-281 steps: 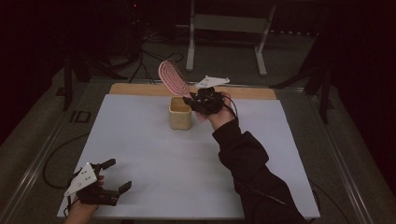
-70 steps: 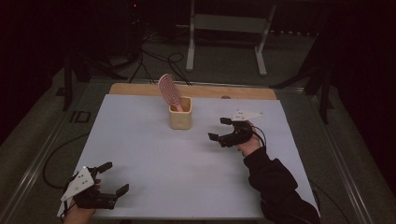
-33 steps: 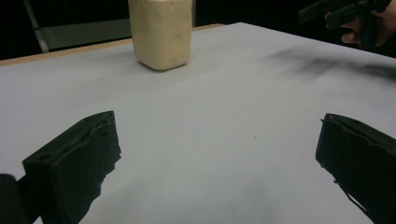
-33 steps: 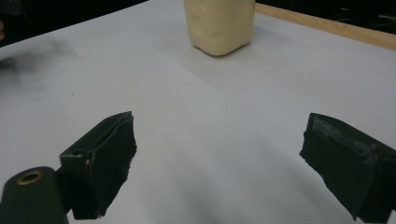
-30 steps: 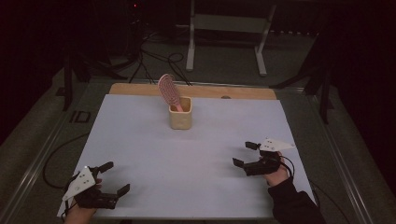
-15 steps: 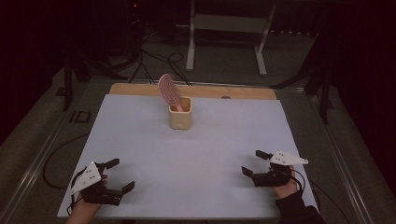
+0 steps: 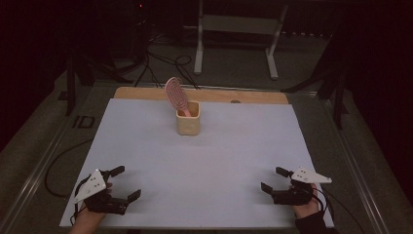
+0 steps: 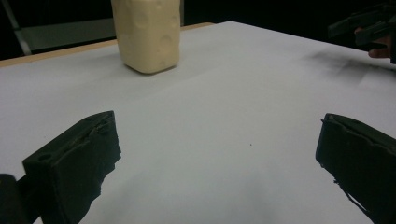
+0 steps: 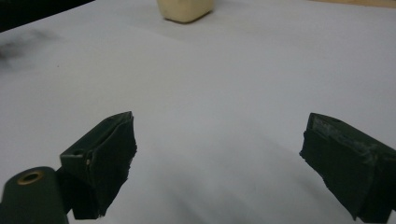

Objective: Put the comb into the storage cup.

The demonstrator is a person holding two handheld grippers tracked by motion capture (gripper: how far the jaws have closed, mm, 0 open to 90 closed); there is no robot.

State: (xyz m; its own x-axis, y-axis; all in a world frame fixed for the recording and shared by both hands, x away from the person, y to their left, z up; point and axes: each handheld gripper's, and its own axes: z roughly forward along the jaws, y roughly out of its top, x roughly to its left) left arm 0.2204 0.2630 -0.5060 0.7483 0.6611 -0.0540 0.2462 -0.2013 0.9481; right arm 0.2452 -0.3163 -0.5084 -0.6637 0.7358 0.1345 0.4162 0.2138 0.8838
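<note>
Both pairs of jaws stand wide apart with nothing between them but bare white sheet — the left gripper (image 7: 119,184) sits at about seven o'clock on the table, the right gripper (image 7: 276,180) at about five, each low over the near edge and well away from anything to grasp. That reads as a parked pose: hands drawn to the person's own side, jaws slack, out of the way of the middle. Up at twelve o'clock, near the far wooden strip (image 7: 146,92), a cream cup (image 7: 188,124) stands upright on the sheet (image 7: 219,156), and a pink brush (image 7: 174,95) rests in it handle-down, head leaning toward eleven — propped by the rim, so it stays put unaided. In the left gripper view the cup (image 8: 147,35) shows ahead, though its top is cut off; the brush probably counts as stowed.
</note>
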